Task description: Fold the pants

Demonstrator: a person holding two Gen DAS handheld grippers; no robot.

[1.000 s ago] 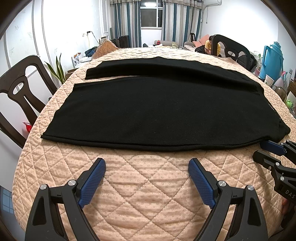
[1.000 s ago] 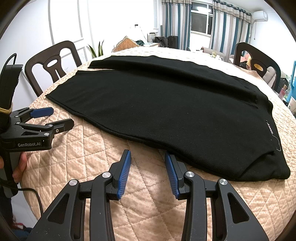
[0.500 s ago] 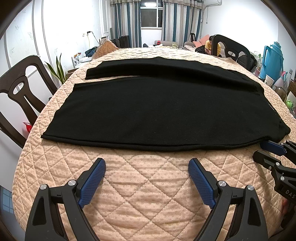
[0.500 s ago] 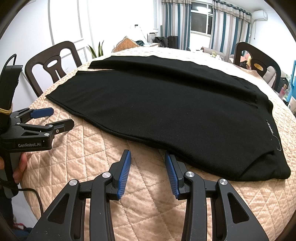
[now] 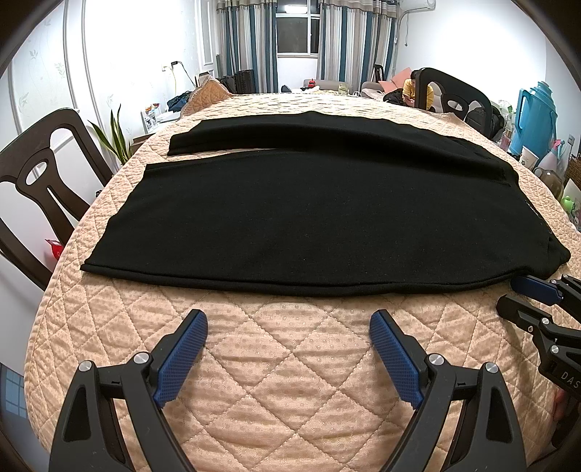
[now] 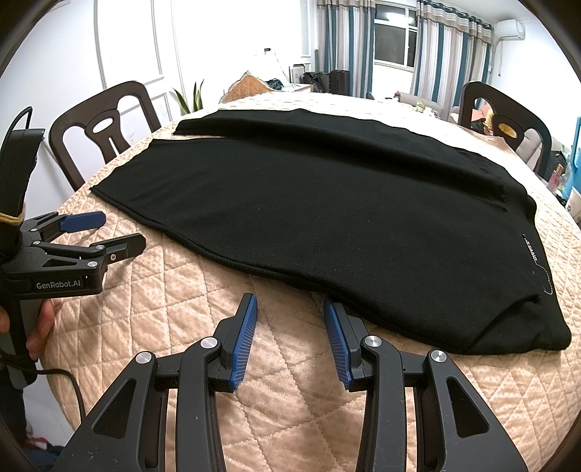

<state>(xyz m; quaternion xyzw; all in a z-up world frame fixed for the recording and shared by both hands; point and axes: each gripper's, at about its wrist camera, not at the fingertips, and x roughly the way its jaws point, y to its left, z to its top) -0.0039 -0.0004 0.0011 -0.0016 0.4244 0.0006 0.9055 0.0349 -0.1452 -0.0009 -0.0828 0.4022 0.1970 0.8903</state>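
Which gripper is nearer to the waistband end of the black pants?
Right. The right gripper sits at the pants' near edge by the waistband; the left gripper is further toward the leg ends.

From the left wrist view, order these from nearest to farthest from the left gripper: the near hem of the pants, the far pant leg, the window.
From the left gripper:
1. Near hem of the pants, just ahead of the fingers on the quilted cover.
2. Far pant leg, across the table behind the near leg.
3. Window, at the back wall between the curtains.
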